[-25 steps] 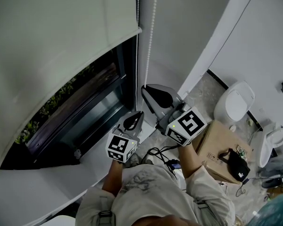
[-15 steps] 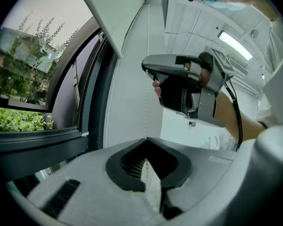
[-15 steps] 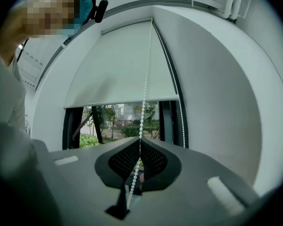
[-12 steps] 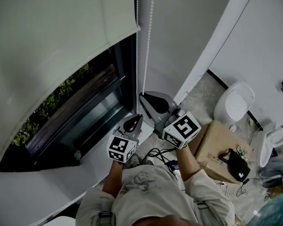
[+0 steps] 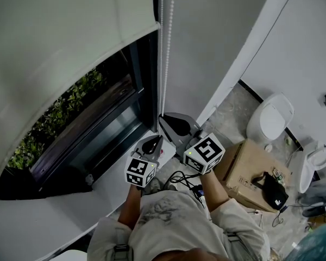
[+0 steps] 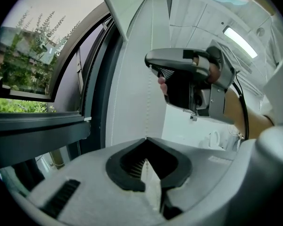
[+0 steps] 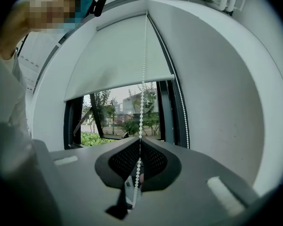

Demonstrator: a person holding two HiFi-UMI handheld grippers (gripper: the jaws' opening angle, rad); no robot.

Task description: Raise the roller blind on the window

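The white roller blind (image 5: 70,37) covers the upper window; its bottom bar (image 7: 118,86) hangs over open glass with trees behind. A white bead chain (image 5: 164,48) drops beside the dark window frame (image 5: 146,75). My right gripper (image 5: 163,118) is shut on the bead chain (image 7: 142,79), which passes between its closed jaws (image 7: 140,139). Just below and to the left, my left gripper (image 5: 154,140) is also shut, with a chain strand (image 6: 145,166) pinched between its pads. From the left gripper view, the right gripper (image 6: 153,65) sits above.
The white sill (image 5: 98,184) runs below the window. A white wall stands right of the chain. On the floor at the right are a toilet (image 5: 269,118), a cardboard box (image 5: 250,170) with a black bag (image 5: 273,189), and cables.
Both grippers have sunk together along the chain. The blind's bottom edge has risen, and more of the window shows.
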